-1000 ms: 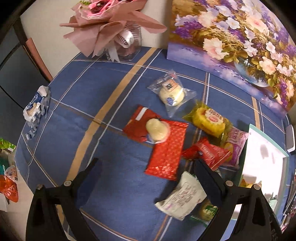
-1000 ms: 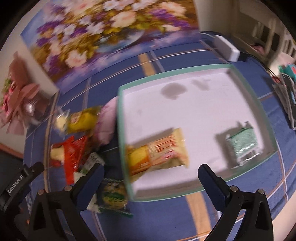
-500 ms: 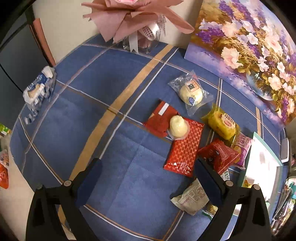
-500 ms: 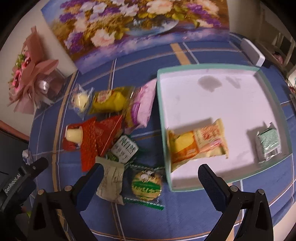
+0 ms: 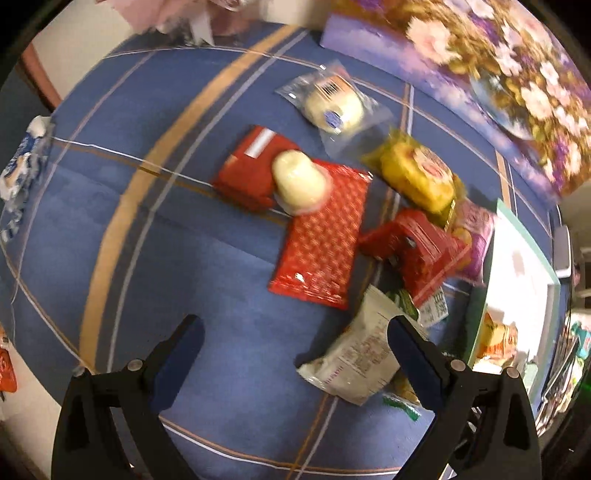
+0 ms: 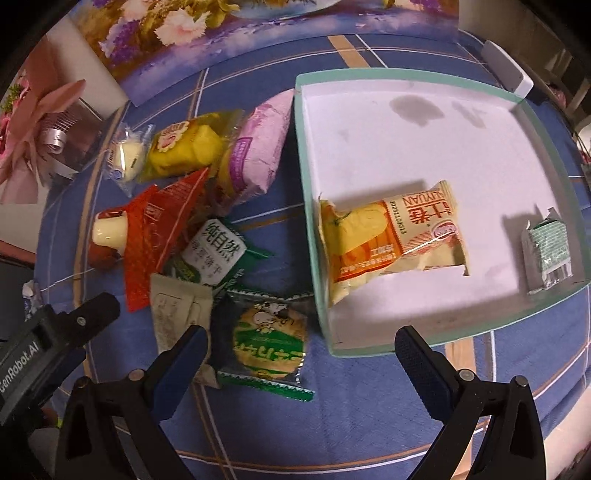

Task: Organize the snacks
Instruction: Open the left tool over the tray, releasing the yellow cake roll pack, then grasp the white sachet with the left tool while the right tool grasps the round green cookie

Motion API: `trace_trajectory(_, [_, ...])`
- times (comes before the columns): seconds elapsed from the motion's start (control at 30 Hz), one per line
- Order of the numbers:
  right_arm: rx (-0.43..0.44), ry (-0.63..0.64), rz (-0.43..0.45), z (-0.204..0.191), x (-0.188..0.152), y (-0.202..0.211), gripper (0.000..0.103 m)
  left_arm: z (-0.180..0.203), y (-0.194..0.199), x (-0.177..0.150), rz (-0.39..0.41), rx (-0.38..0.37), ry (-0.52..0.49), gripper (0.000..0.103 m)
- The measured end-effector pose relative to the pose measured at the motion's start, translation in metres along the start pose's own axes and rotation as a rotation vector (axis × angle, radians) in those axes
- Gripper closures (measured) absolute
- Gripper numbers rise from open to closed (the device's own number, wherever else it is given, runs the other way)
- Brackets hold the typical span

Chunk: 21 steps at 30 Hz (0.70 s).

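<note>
A white tray with a green rim point(image 6: 491, 332) holds a yellow-orange snack packet point(image 6: 391, 236) and a small green packet point(image 6: 548, 249). Left of it lies a pile of snacks: a round green cracker packet point(image 6: 269, 341), a beige packet point(image 6: 177, 310), a green-and-white packet point(image 6: 214, 254), red packets point(image 5: 321, 236), a pudding cup point(image 5: 299, 182), a yellow packet point(image 5: 417, 173) and a purple packet point(image 6: 255, 147). My right gripper point(image 6: 301, 347) is open and empty above the cracker packet and the tray's near-left corner. My left gripper point(image 5: 295, 339) is open and empty, near the beige packet point(image 5: 358, 362).
A floral painting point(image 6: 207, 33) leans at the back of the blue tablecloth. A pink bouquet point(image 6: 40, 122) stands at the back left. A white remote-like box point(image 6: 508, 70) lies behind the tray. A crumpled blue-white wrapper point(image 5: 22, 162) lies at the table's left edge.
Both grippers have moved closer to the table. The right view has shifted toward the snack pile, with the cracker packet now between its fingers. Both stay open.
</note>
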State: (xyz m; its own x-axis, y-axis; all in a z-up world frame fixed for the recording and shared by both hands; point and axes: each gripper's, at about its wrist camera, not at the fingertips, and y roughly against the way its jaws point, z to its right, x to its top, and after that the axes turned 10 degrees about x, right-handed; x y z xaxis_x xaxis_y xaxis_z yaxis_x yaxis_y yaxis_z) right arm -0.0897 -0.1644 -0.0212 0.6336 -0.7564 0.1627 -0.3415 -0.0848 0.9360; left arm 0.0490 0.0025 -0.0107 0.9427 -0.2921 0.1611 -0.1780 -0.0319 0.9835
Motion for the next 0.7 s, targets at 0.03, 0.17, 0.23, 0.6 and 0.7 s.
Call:
trace_trajectory(0.03, [-0.006, 0.0, -0.001, 0.0, 0.0, 0.0, 0.001, 0.004, -0.003, -0.001, -0.01, -0.005, -0.012, 0.004])
trace_trajectory(0.17, [-0.016, -0.003, 0.004, 0.005, 0.001, 0.003, 0.001, 0.016, -0.011, -0.005, -0.045, -0.028, -0.042, 0.004])
trace_trajectory(0.23, [-0.05, -0.001, 0.006, 0.007, 0.003, 0.004, 0.001, 0.021, -0.014, -0.006, -0.054, -0.028, -0.054, 0.004])
trace_trajectory(0.6, [-0.146, -0.093, 0.028, 0.053, 0.013, 0.015, 0.001, 0.039, -0.03, -0.012, -0.108, -0.045, -0.072, 0.004])
trace_trajectory(0.7, [-0.134, -0.13, 0.039, 0.065, 0.017, 0.02, 0.001, 0.046, -0.034, -0.016, -0.111, -0.028, -0.106, 0.004])
